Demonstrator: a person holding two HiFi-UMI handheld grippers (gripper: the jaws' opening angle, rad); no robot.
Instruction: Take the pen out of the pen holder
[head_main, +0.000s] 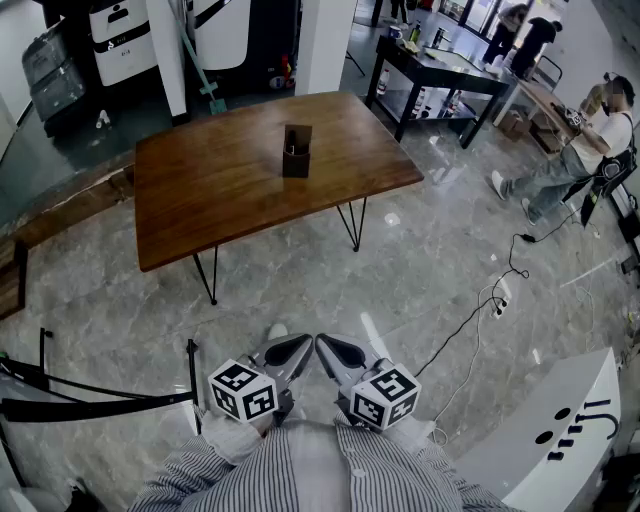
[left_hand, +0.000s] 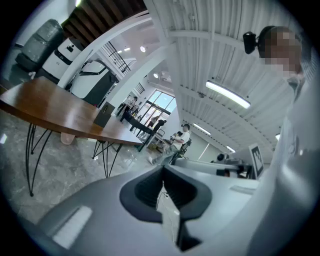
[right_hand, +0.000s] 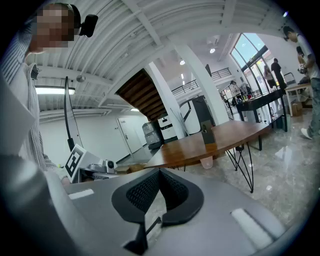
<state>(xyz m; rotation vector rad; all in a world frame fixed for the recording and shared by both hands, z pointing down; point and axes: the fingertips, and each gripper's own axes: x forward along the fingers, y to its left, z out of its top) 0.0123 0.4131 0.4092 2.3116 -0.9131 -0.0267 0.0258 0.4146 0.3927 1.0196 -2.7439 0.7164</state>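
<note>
A dark square pen holder (head_main: 296, 150) stands upright near the middle of a brown wooden table (head_main: 220, 190). A pen top shows just above its rim. Both grippers are held close to my body, far from the table. My left gripper (head_main: 303, 345) is shut and empty. My right gripper (head_main: 322, 345) is shut and empty too. Their tips point toward each other. The holder appears small in the left gripper view (left_hand: 104, 114) and in the right gripper view (right_hand: 207, 135).
Marble floor lies between me and the table. A black workbench (head_main: 440, 75) and seated people (head_main: 590, 140) are at the back right. A cable (head_main: 480, 310) runs over the floor at the right. A white unit (head_main: 555, 430) stands at lower right, a black stand (head_main: 60, 395) at lower left.
</note>
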